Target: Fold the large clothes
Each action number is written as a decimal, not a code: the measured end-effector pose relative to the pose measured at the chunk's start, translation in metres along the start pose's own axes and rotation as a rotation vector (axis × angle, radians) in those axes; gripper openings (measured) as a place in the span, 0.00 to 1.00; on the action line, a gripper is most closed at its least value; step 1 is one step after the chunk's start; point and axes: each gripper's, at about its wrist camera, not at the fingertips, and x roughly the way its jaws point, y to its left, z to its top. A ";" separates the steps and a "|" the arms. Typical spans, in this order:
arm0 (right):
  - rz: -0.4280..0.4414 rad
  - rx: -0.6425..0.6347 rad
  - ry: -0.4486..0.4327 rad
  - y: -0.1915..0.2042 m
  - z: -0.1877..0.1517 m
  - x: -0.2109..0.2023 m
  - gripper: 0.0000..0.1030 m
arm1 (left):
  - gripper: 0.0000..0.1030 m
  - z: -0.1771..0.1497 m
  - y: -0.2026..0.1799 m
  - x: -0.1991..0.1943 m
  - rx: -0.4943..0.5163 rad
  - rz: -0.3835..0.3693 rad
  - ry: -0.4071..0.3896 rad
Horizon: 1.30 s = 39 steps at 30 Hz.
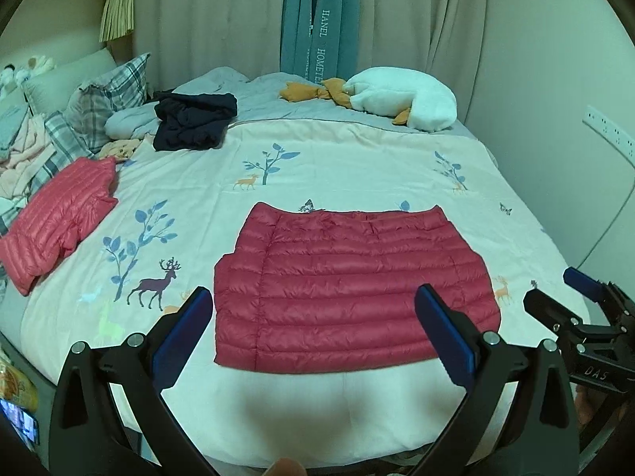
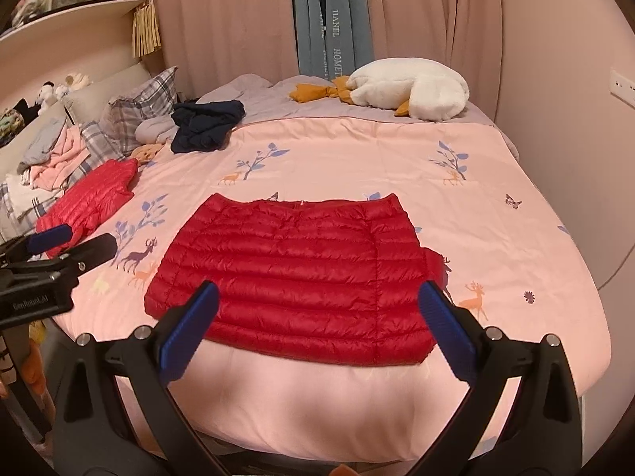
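Left wrist view: your left gripper [image 1: 313, 329] hangs over the near edge of the bed [image 1: 357, 150].
Left fingers: spread wide, nothing between them.
Red down jacket [image 1: 353, 289]: folded flat into a rectangle on the quilt, just beyond your fingertips.
Right gripper [image 1: 563, 289]: at the right edge, clear of the jacket.

Right wrist view: your right gripper [image 2: 317, 317] hovers above the jacket's near hem.
Right fingers: spread wide, empty.
Red down jacket [image 2: 293, 273]: centred on the quilt.
Second red jacket [image 2: 87, 202]: folded, lying left near the pillows.
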 end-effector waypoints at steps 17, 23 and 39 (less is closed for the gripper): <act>-0.023 0.024 0.032 -0.005 -0.010 0.012 0.98 | 0.99 -0.020 -0.019 0.009 0.053 0.060 0.038; -0.023 0.020 0.033 -0.005 -0.010 0.013 0.98 | 0.99 -0.021 -0.021 0.012 0.062 0.067 0.051; -0.030 0.012 0.043 -0.003 -0.012 0.018 0.98 | 0.99 -0.022 -0.020 0.016 0.055 0.069 0.060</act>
